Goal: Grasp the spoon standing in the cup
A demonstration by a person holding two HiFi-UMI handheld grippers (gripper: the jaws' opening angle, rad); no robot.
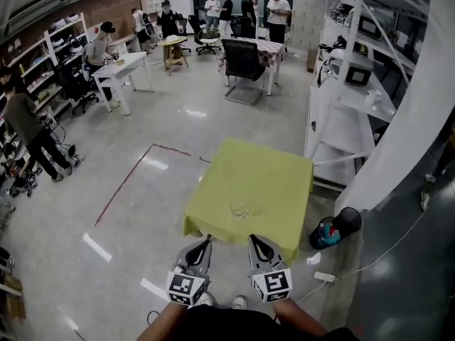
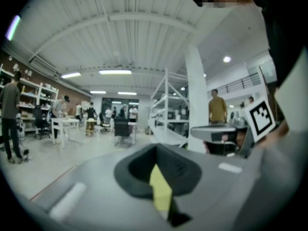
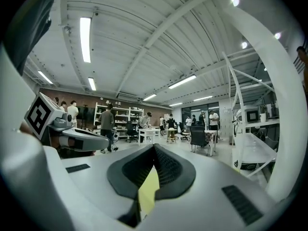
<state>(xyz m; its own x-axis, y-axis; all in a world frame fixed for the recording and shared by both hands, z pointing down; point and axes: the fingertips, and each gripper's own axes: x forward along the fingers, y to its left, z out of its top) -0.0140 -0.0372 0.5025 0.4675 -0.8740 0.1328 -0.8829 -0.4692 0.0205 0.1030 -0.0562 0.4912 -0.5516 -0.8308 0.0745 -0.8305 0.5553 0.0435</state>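
A clear glass cup [image 1: 242, 209] stands near the front edge of the yellow-green table [image 1: 274, 172] in the head view. It is too small and transparent for me to make out the spoon in it. My left gripper [image 1: 208, 239] and right gripper [image 1: 252, 239] are held side by side just short of the table's near edge, pointing at it, both shut and empty. In the left gripper view the left gripper [image 2: 156, 147] has its jaws together, with a sliver of the yellow table [image 2: 161, 192] between them. The right gripper [image 3: 154, 146] looks the same in its own view.
A black bin [image 1: 335, 229] with colourful contents stands at the table's right corner, and a white power strip [image 1: 323, 276] lies on the floor. White shelving [image 1: 345, 123] and a white pillar [image 1: 409, 112] line the right. Red floor tape [image 1: 126, 182] runs on the left. People work at far tables.
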